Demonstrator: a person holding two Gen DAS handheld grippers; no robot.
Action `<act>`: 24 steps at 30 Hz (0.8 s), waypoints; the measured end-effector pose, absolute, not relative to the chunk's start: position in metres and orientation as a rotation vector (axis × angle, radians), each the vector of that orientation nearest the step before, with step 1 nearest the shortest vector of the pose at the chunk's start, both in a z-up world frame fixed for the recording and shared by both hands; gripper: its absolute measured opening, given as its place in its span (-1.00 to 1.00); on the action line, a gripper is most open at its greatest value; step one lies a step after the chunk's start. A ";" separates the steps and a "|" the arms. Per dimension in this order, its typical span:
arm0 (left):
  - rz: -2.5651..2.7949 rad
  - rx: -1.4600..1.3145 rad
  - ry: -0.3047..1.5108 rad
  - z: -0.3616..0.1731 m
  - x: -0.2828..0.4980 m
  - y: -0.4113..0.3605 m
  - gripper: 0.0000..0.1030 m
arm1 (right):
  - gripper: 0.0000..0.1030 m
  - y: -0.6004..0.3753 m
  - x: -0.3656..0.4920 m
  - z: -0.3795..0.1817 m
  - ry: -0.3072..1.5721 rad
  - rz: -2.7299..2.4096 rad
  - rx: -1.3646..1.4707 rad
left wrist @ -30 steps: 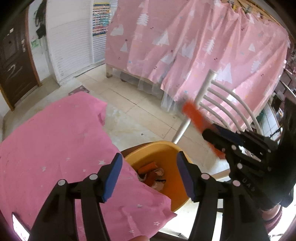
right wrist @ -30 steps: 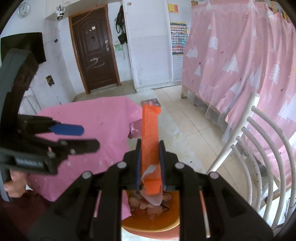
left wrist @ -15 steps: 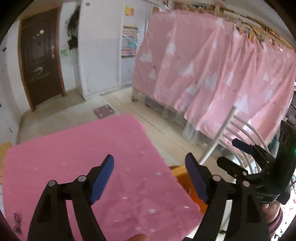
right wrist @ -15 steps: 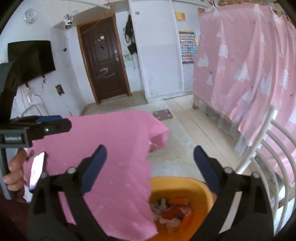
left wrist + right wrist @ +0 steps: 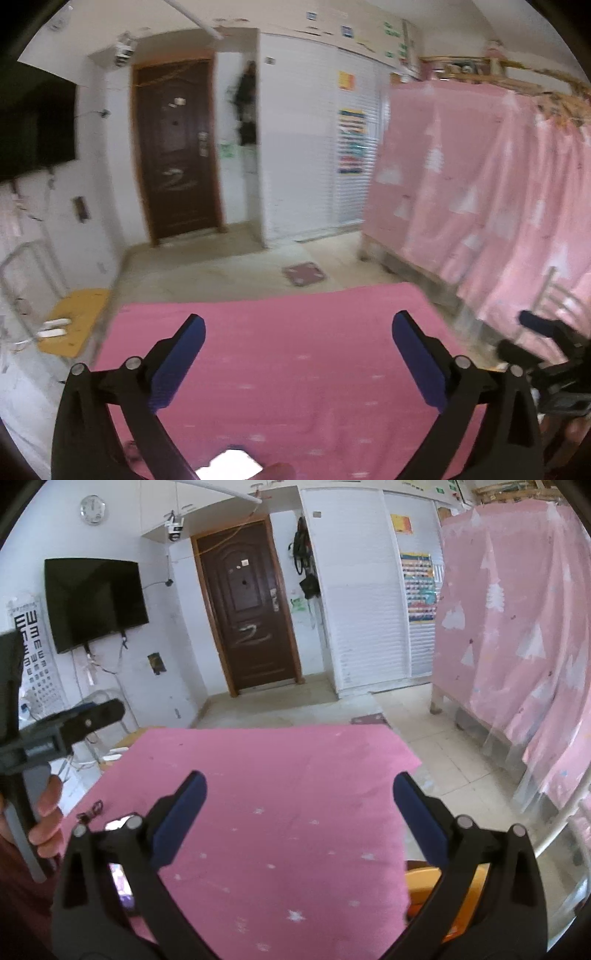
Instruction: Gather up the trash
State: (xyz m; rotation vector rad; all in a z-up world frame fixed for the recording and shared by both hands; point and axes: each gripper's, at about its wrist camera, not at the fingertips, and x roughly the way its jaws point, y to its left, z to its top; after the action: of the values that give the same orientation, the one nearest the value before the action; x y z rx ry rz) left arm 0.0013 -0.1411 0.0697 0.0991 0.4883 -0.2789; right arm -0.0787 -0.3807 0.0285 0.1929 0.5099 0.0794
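While both tools hang above the pink-covered tabletop (image 5: 280,775), neither has anything between its blue pads. The left tool (image 5: 297,363) stands spread wide, its jaws having just been opening, and only the pink cloth shows in the gap; its pads touch nothing. The right tool (image 5: 299,819) is likewise released and spread wide, its jaws also having just been opening, with bare starred cloth showing between the fingers and nothing gripped. In the left wrist view, the right tool appears at about 3 o'clock, dark and blurred, well apart from the left tool's fingers. In the right wrist view, the left tool shows at about 9 o'clock, with the person's hand (image 5: 46,819) wrapped around its handle. The orange bin (image 5: 430,890), the place for the trash, peeks out past the tabletop's near right corner at about 5 o'clock in the right wrist view, partly behind the right tool's right finger; its contents cannot be made out from here. A phone (image 5: 120,878) with a lit screen lies on the cloth at about 7 o'clock in that view, mostly hidden behind the right tool's left finger, and a small dark tangle (image 5: 90,812) rests on the cloth near the left edge. Beyond the tabletop, at 12 o'clock, stands a brown door (image 5: 247,605), and a pink curtain (image 5: 517,627) hangs at 2 o'clock.
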 end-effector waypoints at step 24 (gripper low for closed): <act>-0.038 -0.018 0.605 -0.017 0.043 0.000 0.82 | 0.89 -0.277 -0.047 -0.006 0.515 0.059 0.129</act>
State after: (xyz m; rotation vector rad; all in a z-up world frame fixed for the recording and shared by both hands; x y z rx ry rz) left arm 0.0432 0.0000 -0.0169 -0.0179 0.6046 -0.0379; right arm -0.0465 -0.2768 -0.0056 0.1289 0.5145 0.0595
